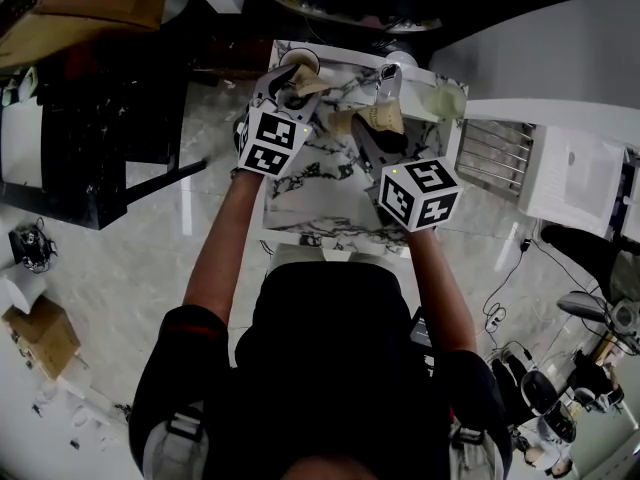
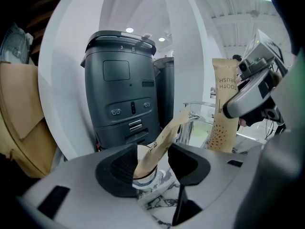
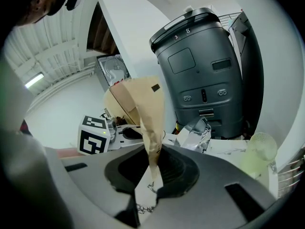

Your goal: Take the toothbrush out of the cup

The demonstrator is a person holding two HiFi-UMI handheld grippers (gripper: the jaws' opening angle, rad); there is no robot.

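A white cup (image 1: 300, 60) (image 2: 145, 181) stands at the far left of the marble table (image 1: 330, 208). A kraft-paper toothbrush packet (image 2: 164, 138) (image 1: 312, 84) leans out of it. My left gripper (image 1: 285, 86) (image 2: 155, 166) is open, its jaws on either side of the cup, with a gap showing at the right pad. My right gripper (image 1: 385, 98) (image 3: 152, 168) is shut on a second kraft toothbrush packet (image 3: 145, 109) (image 1: 380, 118) (image 2: 224, 109), pinching its lower end and holding it upright above the table.
A tall dark grey machine (image 2: 121, 85) (image 3: 205, 70) stands behind the table. A pale green cup (image 1: 445, 100) (image 3: 257, 151) and a clear shiny object (image 3: 198, 130) sit at the table's far right. Cardboard boxes (image 2: 19, 118) are at the left.
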